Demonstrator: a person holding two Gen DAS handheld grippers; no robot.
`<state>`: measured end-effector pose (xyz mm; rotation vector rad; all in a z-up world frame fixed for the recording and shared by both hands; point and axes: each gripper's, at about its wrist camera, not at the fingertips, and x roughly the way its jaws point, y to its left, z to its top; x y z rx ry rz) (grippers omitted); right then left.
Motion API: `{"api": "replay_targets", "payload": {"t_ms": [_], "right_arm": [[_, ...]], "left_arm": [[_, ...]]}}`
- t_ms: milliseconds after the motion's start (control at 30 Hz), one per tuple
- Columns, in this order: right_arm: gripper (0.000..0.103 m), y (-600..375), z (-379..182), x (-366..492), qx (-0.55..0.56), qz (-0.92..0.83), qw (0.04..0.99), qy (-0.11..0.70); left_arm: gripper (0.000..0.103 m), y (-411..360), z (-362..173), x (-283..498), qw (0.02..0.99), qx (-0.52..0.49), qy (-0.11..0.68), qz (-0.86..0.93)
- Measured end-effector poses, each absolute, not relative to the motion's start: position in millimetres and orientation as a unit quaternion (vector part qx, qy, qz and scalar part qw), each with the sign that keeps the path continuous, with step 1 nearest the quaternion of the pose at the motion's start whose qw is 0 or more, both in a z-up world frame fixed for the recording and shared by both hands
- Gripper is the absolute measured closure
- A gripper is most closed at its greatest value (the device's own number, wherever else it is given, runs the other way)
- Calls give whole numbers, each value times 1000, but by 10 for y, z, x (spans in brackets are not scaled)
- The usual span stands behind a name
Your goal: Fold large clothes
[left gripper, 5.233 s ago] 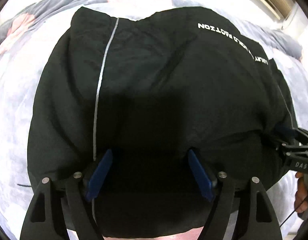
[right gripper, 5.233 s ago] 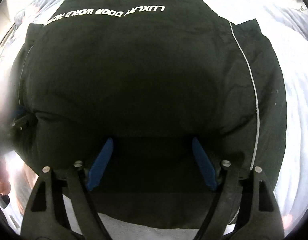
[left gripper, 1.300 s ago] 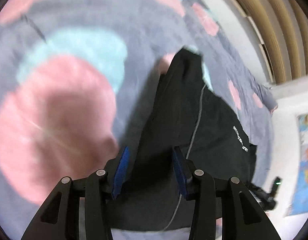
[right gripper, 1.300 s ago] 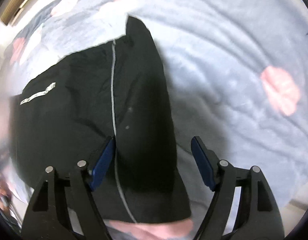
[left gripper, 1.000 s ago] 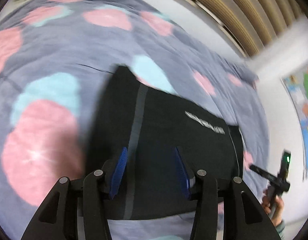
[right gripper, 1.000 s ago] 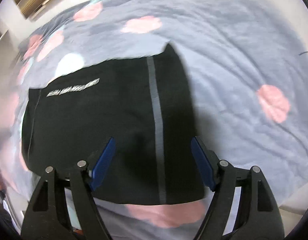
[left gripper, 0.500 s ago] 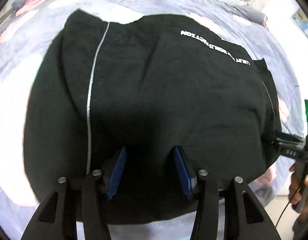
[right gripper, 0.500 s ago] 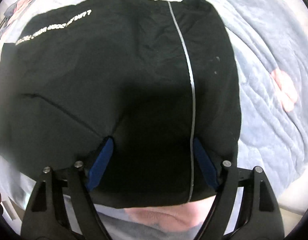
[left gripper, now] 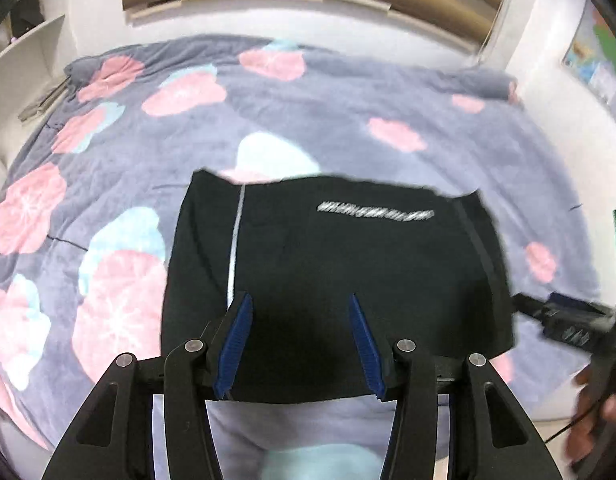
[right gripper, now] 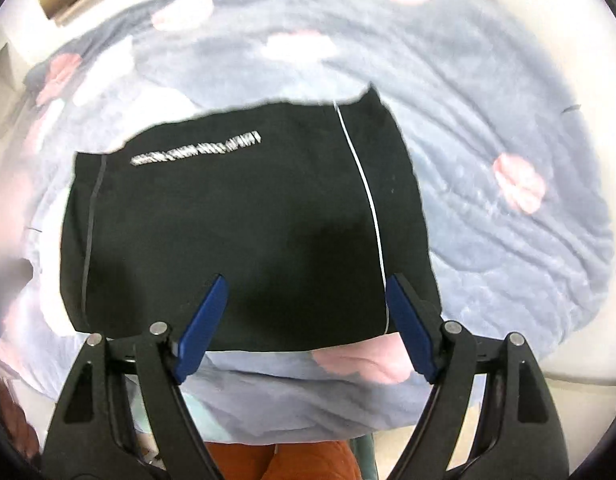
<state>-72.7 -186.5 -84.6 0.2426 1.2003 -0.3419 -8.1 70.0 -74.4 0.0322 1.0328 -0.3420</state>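
The folded black garment (left gripper: 331, 280) is laid flat on the flowered blanket (left gripper: 108, 168), its long axis running left to right. It is seen beyond both the left gripper (left gripper: 299, 344) and the right gripper (right gripper: 306, 322), neither clearly nearer. Both sets of jaws are held apart and nothing is gripped, the right wider.

one black garment (left gripper: 339, 272), one blanket (left gripper: 347, 112), two tools (left gripper: 300, 344)

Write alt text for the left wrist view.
A folded black garment with a white line of lettering lies flat on a grey blanket with pink flowers. The left gripper hovers above its near edge, blue fingers open and empty. The right gripper shows at the right edge.
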Motion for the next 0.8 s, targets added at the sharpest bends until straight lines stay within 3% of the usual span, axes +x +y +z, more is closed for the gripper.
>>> {"api": "replay_targets", "payload": {"t_ms": [233,400,467,800], "right_arm": [[23,-1502,-216,-879,76,-156,850,498],[23,-1451,-19,-949,69,-162,862,476],[23,-1441,48,-996,71,-159,865,471],[21,-1441,111,-1082,79,-163,868,463]], "left_arm": [[51,474,-66,-291,886,42,427,-173],[42,345,213,-445,897,59,405,-169],[37,309,264,-517,900,63,402,-158],[37,222,292,-639,900,54,406,-151]]}}
